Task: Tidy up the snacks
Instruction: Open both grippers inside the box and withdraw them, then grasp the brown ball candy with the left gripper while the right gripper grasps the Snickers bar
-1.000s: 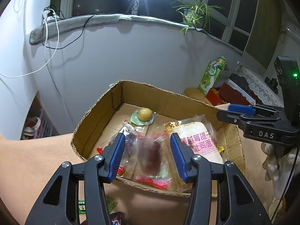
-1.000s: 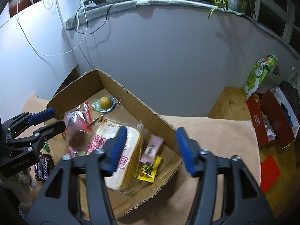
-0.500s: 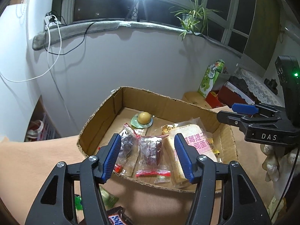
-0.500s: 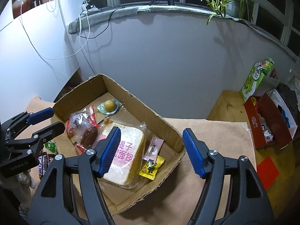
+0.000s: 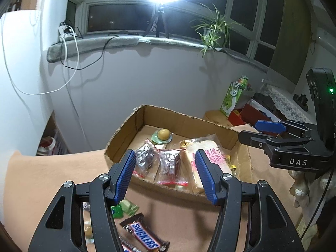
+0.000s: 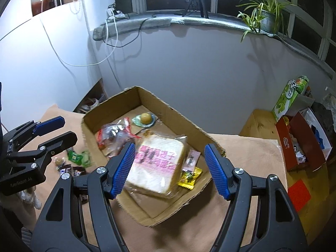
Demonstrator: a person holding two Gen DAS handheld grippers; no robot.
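Snacks mostly sit in the cardboard box (image 6: 190,126) on the tan-covered worktop (image 5: 52,174). Inside: bagged bread slice (image 6: 156,166) with pink print toward the near-right, two clear packets of dark dried fruit (image 5: 160,162) at the left, a round yellow sweet on a green wrapper (image 6: 145,118) toward the far wall, a pink sachet (image 6: 191,159) and a yellow candy pack (image 6: 190,177) just beside the bread.

Loose on the worktop, outside the box's left wall: Snickers bar (image 5: 145,236), green wrapped candies (image 5: 124,208), a few small pieces I can't identify.

Left tongs (image 5: 166,177): spread wide, nothing between them, held above the box's near edge, over the gap between box and Snickers bar.

Right tongs (image 6: 171,170): also spread wide, empty, hanging over the bread end of the box, not touching it.

Off to the right, well apart: green carton (image 6: 290,97), red box (image 6: 302,145) of odds and ends. Spider plant (image 6: 260,8) and tripod (image 6: 197,0) on the windowsill.
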